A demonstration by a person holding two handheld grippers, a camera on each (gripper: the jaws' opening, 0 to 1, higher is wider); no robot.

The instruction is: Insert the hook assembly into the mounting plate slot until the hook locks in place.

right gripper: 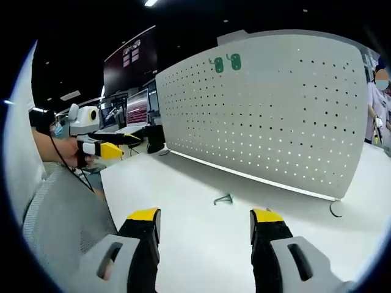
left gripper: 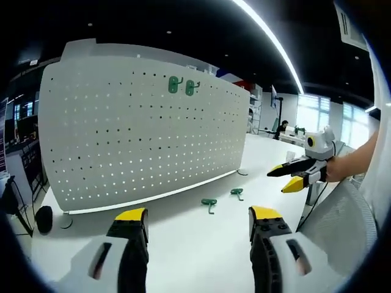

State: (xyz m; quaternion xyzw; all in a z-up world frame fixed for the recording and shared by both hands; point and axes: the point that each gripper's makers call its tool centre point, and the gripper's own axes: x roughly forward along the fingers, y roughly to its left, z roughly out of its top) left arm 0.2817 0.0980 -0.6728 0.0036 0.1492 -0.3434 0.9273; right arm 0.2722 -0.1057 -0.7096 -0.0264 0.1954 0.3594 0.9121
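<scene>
Pegboard (left gripper: 146, 131) stands upright on a white table (left gripper: 195, 244), a white perforated plate that curves across the left gripper view from 9 o'clock toward 2 o'clock. Two green hooks (left gripper: 182, 85) hang side by side near its top edge, at about 12 o'clock in that view. Two more loose green hooks lie flat on the table in front of the board: one (left gripper: 209, 203) just beside the other (left gripper: 237, 193), both at about 5 o'clock from the board's middle and near its lower edge. The left gripper (left gripper: 198, 223) rises from 6 o'clock with its two yellow-tipped jaws spread wide apart and nothing between them, hovering short of the loose hooks. At 3 o'clock in the same view the right gripper (left gripper: 293, 177) comes in, held by a person's hand (left gripper: 339, 168), its jaws parted and empty. In the right gripper view the board fills 12 to 3 o'clock, the same pair of hung hooks sits at 12 o'clock, and I can make out one loose hook on the table at centre, well ahead of the right gripper's own jaws, which stand wide and hold nothing. The left gripper shows there at 9 o'clock, beside several lit monitors (right gripper: 131, 110) behind it.
</scene>
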